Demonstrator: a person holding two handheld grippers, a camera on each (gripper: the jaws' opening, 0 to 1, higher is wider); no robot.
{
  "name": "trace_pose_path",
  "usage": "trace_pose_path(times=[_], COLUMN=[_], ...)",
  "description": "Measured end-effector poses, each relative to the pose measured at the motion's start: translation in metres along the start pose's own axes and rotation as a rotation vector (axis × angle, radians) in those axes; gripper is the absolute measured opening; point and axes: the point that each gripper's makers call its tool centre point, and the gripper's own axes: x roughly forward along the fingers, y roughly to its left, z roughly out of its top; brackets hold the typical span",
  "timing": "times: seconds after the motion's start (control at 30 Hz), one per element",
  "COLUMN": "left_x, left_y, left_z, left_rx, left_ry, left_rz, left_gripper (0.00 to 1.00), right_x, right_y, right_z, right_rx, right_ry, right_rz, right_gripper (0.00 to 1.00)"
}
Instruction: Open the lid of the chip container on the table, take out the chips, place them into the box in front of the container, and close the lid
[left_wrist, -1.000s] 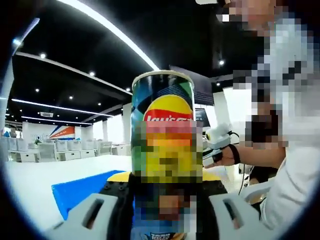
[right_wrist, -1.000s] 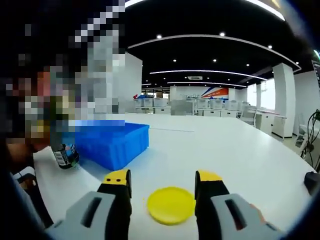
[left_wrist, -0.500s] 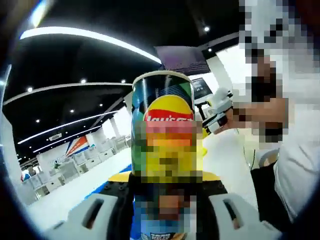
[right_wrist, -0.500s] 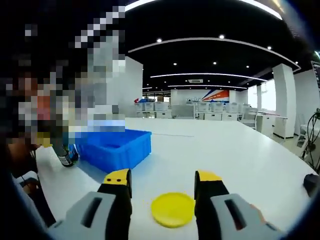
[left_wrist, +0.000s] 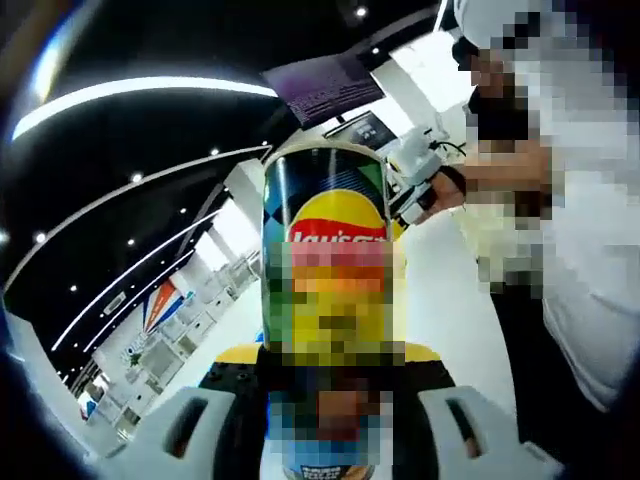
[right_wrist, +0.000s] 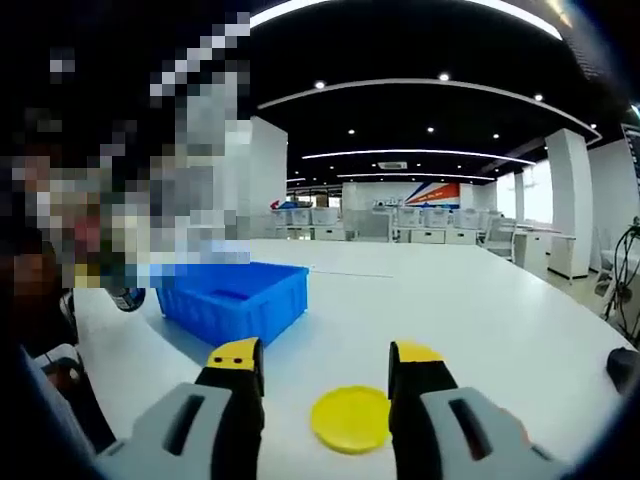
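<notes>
The chip can (left_wrist: 325, 215), with a red and yellow label and its lid off, sits between the yellow-tipped jaws of my left gripper (left_wrist: 330, 372), which is shut on it. The view around the can is strongly rolled. In the right gripper view the can's lower end (right_wrist: 125, 297) hangs off the table at the left of the blue box (right_wrist: 235, 300). The yellow lid (right_wrist: 350, 418) lies flat on the white table (right_wrist: 480, 300), just ahead of my right gripper (right_wrist: 328, 365), whose jaws stand open and apart over it. A hand holds the right gripper (left_wrist: 420, 180) beyond the can.
A person in a white top (left_wrist: 590, 250) stands close on the right of the left gripper view. A dark object (right_wrist: 622, 365) lies at the table's right edge. Rows of white desks (right_wrist: 400, 222) stand far behind.
The left gripper has lifted and tilted the can; its view has rolled. In the right gripper view the can has drawn up and left, away from the box. The lid stays on the table.
</notes>
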Motion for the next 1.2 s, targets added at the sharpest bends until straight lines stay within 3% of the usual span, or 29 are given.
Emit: trace_pose_path(times=[0.07,0.13,0.2,0.3,0.43,0.57,0.83,0.87,0.93,1.1,1.2], left_x=[-0.003,-0.005,-0.004,-0.005,-0.010,-0.009,-0.009,-0.005,-0.007,0.001,0.001], left_y=[0.000,-0.006,-0.005,-0.005,-0.010,-0.016,-0.038,-0.037,-0.044,-0.051,-0.056], left_z=[-0.002,-0.007,-0.009,-0.020,-0.023,-0.036,-0.046,-0.047,-0.051,-0.057,-0.070], left_rx=[0.035,0.005,0.004,0.007,0.005,0.083,0.024,0.010,-0.005,0.011,0.018], left_ry=[0.039,0.087,0.096,0.169,0.232,0.331,0.422,0.437,0.469,0.513,0.584], left_rz=[-0.026,-0.079,-0.091,-0.128,-0.228,-0.304,-0.488,-0.486,-0.551,-0.580,-0.615], left_gripper=[0.46,0.46,0.46,0.46,0.46,0.46,0.46,0.46,0.46,0.46,0.46], right_x=[-0.001,-0.002,-0.003,-0.004,-0.005,-0.005,-0.002,-0.002,-0.004,-0.008,-0.015], right_y=[0.000,-0.001,-0.001,0.002,0.004,0.005,0.013,0.016,0.025,0.041,0.043], right_z=[0.002,0.004,0.007,0.009,0.011,0.016,0.016,0.018,0.023,0.021,0.034], right_rx=[0.000,0.004,0.006,0.006,-0.010,-0.008,-0.006,0.008,0.027,-0.005,-0.035], right_ry=[-0.005,-0.012,-0.021,-0.025,-0.017,-0.033,-0.032,-0.040,-0.062,-0.050,-0.107], right_rz=[0.000,-0.008,-0.008,-0.004,0.007,0.007,0.029,0.041,0.083,0.136,0.139], right_gripper=[0.48,0.48,0.47,0.47,0.47,0.47,0.47,0.48,0.48,0.47,0.47])
